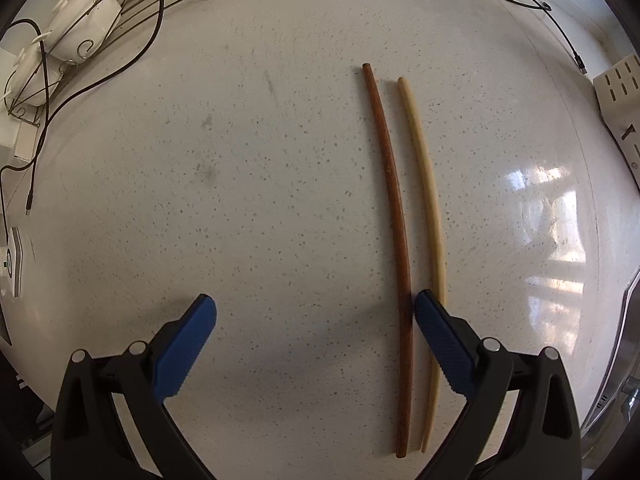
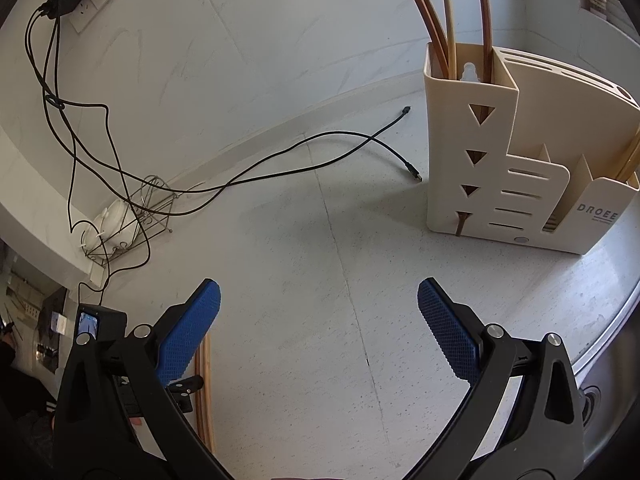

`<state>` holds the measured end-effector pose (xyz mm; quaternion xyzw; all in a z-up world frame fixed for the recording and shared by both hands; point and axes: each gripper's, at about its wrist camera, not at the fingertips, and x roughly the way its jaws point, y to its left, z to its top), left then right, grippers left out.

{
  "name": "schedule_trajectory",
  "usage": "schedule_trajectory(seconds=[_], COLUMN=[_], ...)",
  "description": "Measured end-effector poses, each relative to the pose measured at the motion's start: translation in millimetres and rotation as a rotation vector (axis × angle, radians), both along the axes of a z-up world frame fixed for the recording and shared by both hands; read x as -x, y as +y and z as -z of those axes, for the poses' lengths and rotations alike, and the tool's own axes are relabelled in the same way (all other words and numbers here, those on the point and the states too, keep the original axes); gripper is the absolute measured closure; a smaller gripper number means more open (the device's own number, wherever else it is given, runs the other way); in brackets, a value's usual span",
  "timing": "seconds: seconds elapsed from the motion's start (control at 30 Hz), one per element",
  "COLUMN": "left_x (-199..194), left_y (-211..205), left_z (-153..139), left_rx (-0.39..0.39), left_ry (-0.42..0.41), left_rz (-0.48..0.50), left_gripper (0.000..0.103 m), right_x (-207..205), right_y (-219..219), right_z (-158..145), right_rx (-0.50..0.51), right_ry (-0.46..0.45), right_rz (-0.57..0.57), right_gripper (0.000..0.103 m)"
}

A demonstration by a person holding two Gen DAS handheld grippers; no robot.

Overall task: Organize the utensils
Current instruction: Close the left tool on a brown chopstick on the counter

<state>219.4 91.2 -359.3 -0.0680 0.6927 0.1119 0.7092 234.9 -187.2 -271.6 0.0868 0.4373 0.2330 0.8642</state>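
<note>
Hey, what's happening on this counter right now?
Someone is sorting chopsticks with two hand-held grippers. The left hand-held gripper is open over a dark brown chopstick and a pale chopstick lying side by side on the counter. The right hand-held gripper is open and empty, facing the beige utensil holder, which already holds several chopsticks.

speckled countertop [image 1: 240,200] | black cables [image 2: 248,168] | wire rack [image 2: 152,208] holding white cups [image 2: 116,220] | wall sockets [image 2: 86,8]
</note>
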Motion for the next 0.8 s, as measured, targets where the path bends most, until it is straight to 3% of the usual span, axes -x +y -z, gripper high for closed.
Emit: schedule_trajectory(seconds=[0.17, 0.23, 0.33, 0.4, 0.53, 0.8], left_x=[0.4, 0.3, -1.7, -4.7, -4.6, 3.1], left_y=[13.8, 12.5, 7.4, 4.8, 3.1, 15.5], left_z=[6.4, 5.2, -2.0, -4.8, -3.4, -3.0], left_rx=[0.07, 0.072, 0.068, 0.067, 0.061, 0.139], left_ry=[0.038, 0.043, 0.043, 0.054, 0.076, 0.08], left_rz=[-0.039, -0.026, 0.002, 0.015, 0.043, 0.021], left_gripper=[0.008, 0.014, 0.041, 0.076, 0.095, 0.097], right_x=[-0.7, -1.4, -3.0, -4.3, -4.9, -2.8], right_y=[-0.1, -0.1, 0.4, 0.9, 6.8, 23.9], right_z=[-0.6, -1.3, -2.5, -2.8, -3.3, -2.1], right_rx=[0.0, -0.005, -0.01, -0.015, -0.016, 0.006], right_ry=[-0.007, -0.008, -0.009, -0.007, -0.002, 0.01], right_rz=[0.001, 0.001, 0.002, 0.001, -0.015, -0.057], right_gripper=[0.008, 0.008, 0.008, 0.008, 0.008, 0.008])
